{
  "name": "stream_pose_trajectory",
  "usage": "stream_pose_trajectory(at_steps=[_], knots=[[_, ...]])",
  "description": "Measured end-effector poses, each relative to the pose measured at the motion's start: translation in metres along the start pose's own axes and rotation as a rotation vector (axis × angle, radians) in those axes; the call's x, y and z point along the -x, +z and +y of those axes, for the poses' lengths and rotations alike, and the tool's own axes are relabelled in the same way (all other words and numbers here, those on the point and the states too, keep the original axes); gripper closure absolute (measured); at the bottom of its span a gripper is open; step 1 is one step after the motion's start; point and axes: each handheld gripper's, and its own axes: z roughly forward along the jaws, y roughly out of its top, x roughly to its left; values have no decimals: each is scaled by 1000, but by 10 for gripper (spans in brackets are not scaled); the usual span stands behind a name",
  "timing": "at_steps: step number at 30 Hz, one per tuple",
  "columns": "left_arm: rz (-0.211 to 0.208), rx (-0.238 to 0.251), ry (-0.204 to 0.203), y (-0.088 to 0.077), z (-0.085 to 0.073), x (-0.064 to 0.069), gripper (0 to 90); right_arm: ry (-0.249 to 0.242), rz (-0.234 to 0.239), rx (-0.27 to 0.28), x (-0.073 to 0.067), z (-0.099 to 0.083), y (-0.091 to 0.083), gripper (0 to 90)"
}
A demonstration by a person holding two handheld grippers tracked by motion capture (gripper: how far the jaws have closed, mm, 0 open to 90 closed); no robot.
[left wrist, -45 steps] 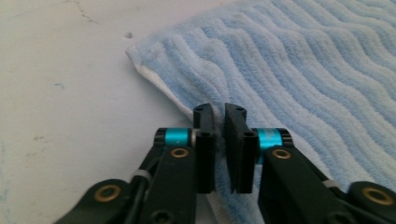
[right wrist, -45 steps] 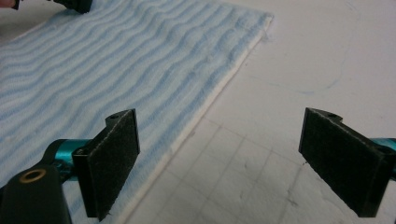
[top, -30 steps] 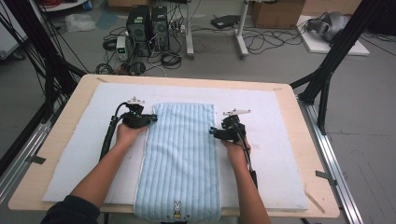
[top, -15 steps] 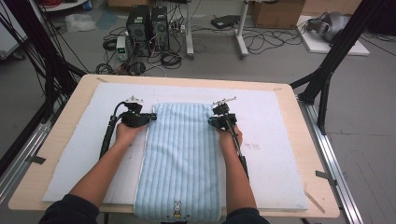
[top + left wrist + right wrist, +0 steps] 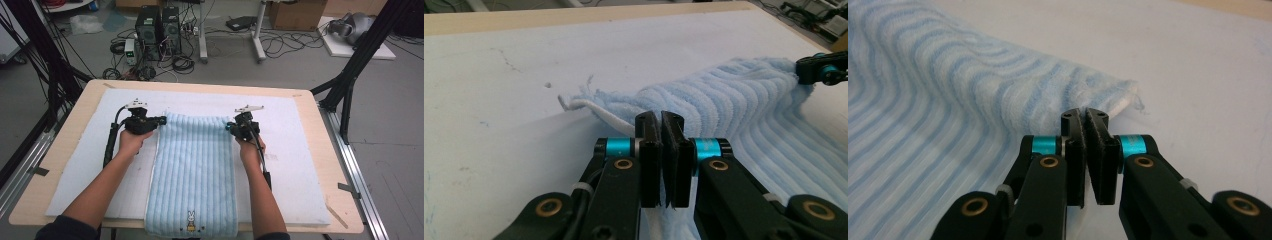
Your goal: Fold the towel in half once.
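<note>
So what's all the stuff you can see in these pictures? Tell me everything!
towel: one, light blue with stripes and a small bunny at the near end, along the middle of the table
white mat: one, white, under the towel
table: one, light wood
computer towers: two, black, on the floor beyond the table
cables: many, black, across the floor
left gripper: one, black, shut on the towel's far left corner
right gripper: one, black, shut on the towel's far right corner
forearms: two, entering from the bottom

right gripper [image 5: 1087,117] jaws closed on the lifted edge of a blue striped towel [image 5: 948,95] over a white mat [image 5: 1198,60]
</note>
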Motion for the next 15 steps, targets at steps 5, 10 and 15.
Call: stream_pose_trajectory(at_steps=[5,10,15], knots=[[-32,7,28,-18,-13,13,861,-24,29,16,-9,-10,-18,866],[-56,15,66,-37,-27,27,859,-59,40,23,-22,-24,-36,865],[-78,18,76,-50,-40,37,856,-70,69,29,-34,-44,-51,863]])
